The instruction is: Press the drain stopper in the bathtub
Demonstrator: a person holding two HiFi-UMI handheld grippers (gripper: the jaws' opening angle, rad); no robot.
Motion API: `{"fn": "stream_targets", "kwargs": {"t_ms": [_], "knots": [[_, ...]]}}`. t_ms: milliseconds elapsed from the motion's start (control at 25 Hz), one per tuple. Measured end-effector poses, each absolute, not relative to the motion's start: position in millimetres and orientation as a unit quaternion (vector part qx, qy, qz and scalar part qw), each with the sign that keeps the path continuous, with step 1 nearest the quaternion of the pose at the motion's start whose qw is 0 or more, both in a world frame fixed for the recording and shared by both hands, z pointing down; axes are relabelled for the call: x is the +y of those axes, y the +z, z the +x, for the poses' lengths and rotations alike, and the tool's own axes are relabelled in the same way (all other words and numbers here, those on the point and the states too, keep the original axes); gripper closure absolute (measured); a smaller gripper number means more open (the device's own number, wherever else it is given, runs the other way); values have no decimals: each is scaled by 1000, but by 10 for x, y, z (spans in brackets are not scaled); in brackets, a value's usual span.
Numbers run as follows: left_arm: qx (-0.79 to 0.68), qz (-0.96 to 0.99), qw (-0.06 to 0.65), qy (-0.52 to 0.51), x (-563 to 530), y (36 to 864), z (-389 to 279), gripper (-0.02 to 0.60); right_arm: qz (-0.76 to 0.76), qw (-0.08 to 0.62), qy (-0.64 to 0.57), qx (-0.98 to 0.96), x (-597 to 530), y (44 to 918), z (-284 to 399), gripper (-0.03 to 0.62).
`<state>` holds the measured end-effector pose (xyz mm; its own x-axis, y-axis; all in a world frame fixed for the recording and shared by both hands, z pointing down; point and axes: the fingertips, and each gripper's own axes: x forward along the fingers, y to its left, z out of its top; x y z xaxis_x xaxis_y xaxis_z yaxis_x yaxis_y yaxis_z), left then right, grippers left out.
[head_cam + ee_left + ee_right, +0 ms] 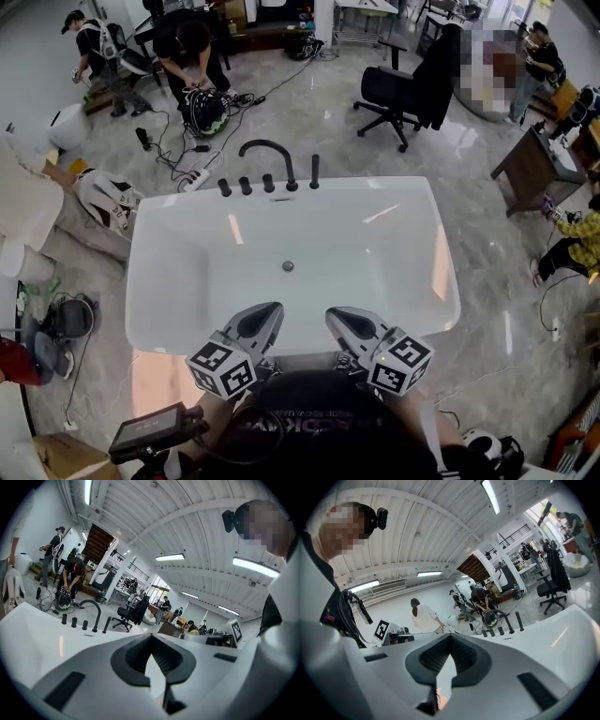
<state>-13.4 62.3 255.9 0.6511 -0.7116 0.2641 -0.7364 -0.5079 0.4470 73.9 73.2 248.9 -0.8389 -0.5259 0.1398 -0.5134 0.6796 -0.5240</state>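
A white bathtub (187,281) fills the middle of the head view. Its small round metal drain stopper (288,266) sits in the tub floor, below the black faucet (270,150). My left gripper (271,310) and right gripper (335,316) hover side by side over the tub's near rim, well short of the stopper, tips pointing toward it. Both are shut with nothing between the jaws. In the left gripper view my left gripper (151,644) looks over the tub rim at the faucet (92,607). The right gripper (450,641) also faces the faucet handles (501,630). Neither gripper view shows the stopper.
Black tap handles (246,186) line the far rim. Behind the tub stand an office chair (398,92), cables on the floor (178,141) and several people working. A wooden desk (534,164) is at the right, bags and gear (108,202) at the left.
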Motion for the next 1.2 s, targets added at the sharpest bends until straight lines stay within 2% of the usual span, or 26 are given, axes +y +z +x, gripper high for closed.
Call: {"fn": "stream_targets", "kwargs": {"t_ms": [1200], "knots": [[-416, 872, 257, 29, 589, 2521, -94, 574, -282, 18, -282, 917, 720, 2490, 755, 579]]}}
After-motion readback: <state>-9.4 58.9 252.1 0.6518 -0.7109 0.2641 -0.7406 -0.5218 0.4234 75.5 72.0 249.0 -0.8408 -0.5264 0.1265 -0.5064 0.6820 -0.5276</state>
